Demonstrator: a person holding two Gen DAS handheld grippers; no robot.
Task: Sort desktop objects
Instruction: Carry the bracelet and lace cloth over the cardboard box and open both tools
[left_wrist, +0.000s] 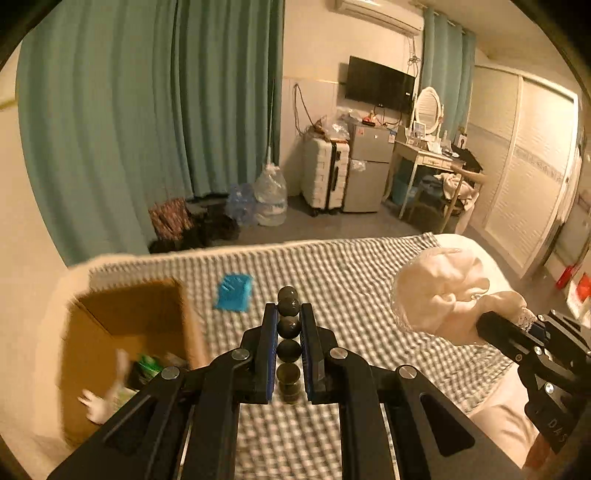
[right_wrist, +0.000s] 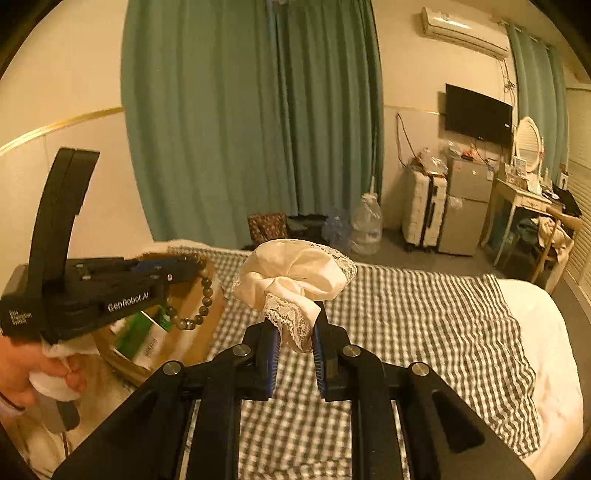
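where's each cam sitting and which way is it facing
Left wrist: on the left tool, looking along its fingers shut on a bead bracelet, over the checked bedspread; the right tool shows at the right edge.
Right wrist: on the right tool, shut on a cream lace cloth; the left tool and a hand show at left.
Shared: cardboard box, curtain, TV.

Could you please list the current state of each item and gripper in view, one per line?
Left gripper: jaws shut on the bead bracelet.
Bead bracelet: held, lifted off the bed, dangling.
Right gripper: jaws shut on the cream lace cloth.
Cream lace cloth: bunched, held up above the checkered blanket.
Cardboard box: open, with items inside.
Blue item: lying on the blanket, untouched.
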